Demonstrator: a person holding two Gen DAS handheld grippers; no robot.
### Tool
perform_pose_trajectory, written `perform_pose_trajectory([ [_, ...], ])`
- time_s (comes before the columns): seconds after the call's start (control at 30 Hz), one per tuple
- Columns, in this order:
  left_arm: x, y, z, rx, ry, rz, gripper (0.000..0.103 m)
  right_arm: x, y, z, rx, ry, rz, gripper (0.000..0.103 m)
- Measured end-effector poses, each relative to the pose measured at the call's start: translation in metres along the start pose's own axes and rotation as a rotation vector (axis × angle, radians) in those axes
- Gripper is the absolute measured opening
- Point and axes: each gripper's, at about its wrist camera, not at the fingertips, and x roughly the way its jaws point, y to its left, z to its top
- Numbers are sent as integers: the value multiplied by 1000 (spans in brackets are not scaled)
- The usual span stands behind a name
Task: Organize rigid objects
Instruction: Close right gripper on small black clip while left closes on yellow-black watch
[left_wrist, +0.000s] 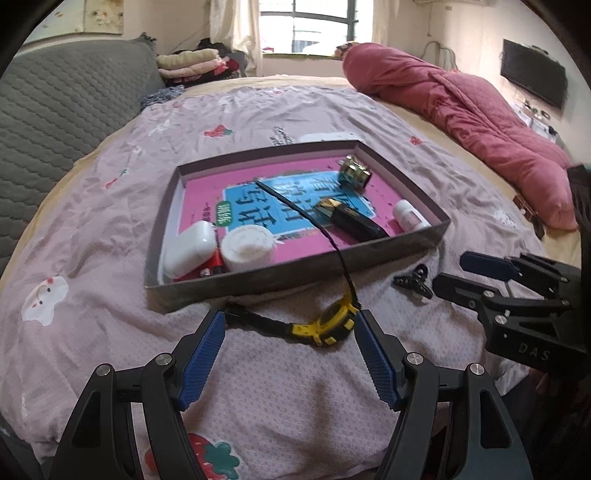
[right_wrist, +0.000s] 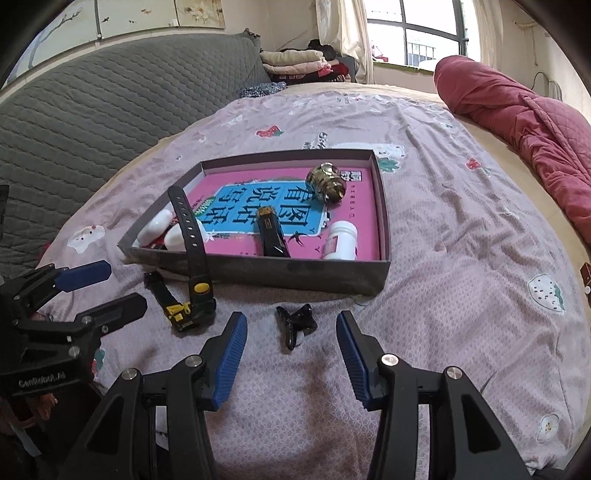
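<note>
Because both claws are spread and hold nothing, the left gripper (left_wrist: 290, 328) frames the watch (left_wrist: 325, 325) and the right gripper (right_wrist: 291, 328) frames the black clip (right_wrist: 295, 325); both lie on the bedspread (right_wrist: 461, 295) before the tray (right_wrist: 295, 273), probably bound there beside the bottle (right_wrist: 341, 240).

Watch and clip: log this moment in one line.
left tool open at watch | right tool open at clip | both outside tray
</note>
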Motion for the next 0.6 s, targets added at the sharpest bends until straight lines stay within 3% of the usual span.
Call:
perform_pose_trajectory([
  [0.23, 10, -12, -6, 60, 23, -33, 74, 9, -1, -2, -7, 22, 10, 50],
  [0.6, 28, -17, -7, 106, 38, -19, 74, 28, -1, -2, -55, 49, -3, 50],
])
